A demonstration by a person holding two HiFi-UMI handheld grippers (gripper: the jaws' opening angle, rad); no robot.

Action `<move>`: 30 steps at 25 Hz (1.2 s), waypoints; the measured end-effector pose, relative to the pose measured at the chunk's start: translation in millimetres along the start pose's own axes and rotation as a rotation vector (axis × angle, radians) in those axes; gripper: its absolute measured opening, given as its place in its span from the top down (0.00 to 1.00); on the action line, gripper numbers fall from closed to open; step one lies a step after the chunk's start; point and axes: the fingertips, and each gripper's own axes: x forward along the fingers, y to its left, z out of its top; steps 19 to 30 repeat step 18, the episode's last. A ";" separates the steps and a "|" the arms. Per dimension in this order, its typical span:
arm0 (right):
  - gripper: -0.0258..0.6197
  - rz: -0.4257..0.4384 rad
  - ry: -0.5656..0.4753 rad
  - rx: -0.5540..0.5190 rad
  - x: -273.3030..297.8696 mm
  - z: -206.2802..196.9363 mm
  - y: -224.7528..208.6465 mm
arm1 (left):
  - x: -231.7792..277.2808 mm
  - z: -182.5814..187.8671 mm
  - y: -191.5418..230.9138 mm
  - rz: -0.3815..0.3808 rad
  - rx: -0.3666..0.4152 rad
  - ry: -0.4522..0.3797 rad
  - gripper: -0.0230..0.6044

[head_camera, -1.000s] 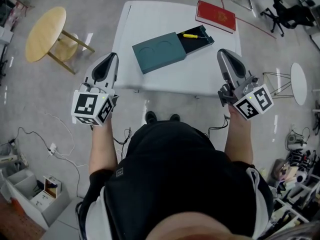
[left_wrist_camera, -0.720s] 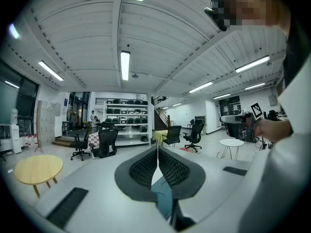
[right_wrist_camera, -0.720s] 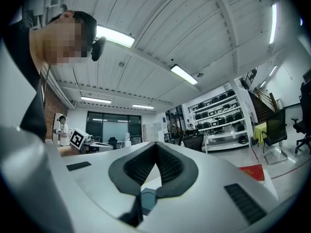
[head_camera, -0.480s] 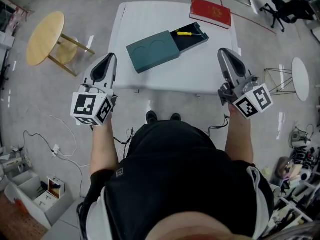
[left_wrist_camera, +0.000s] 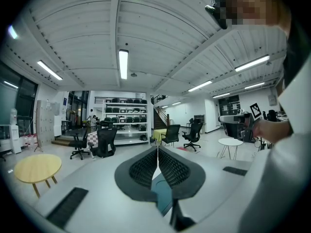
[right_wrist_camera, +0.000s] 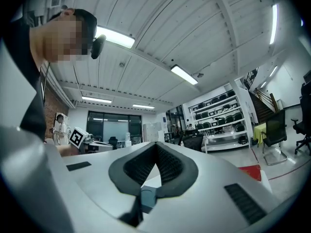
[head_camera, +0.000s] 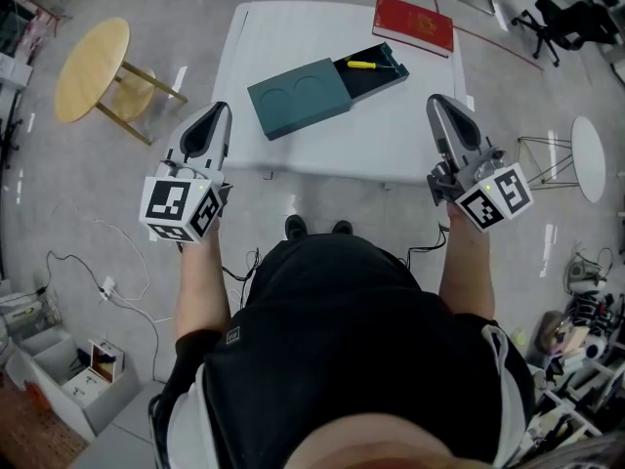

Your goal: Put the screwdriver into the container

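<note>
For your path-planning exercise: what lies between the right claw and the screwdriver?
In the head view, only bare white table and the wall of the open container lie between the right claw and the screwdriver.

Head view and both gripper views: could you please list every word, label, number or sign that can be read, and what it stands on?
No text can be read anywhere.
Red book: gold print on the cover, too small to read.
Marker cube of the left gripper, and that of the right gripper: black-and-white square patterns, no letters or numbers.
Teal container: no print visible.
</note>
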 end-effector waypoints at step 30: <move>0.91 0.016 0.012 0.002 17.4 -4.7 12.1 | -3.9 -3.8 13.5 -0.005 -0.010 -0.003 0.93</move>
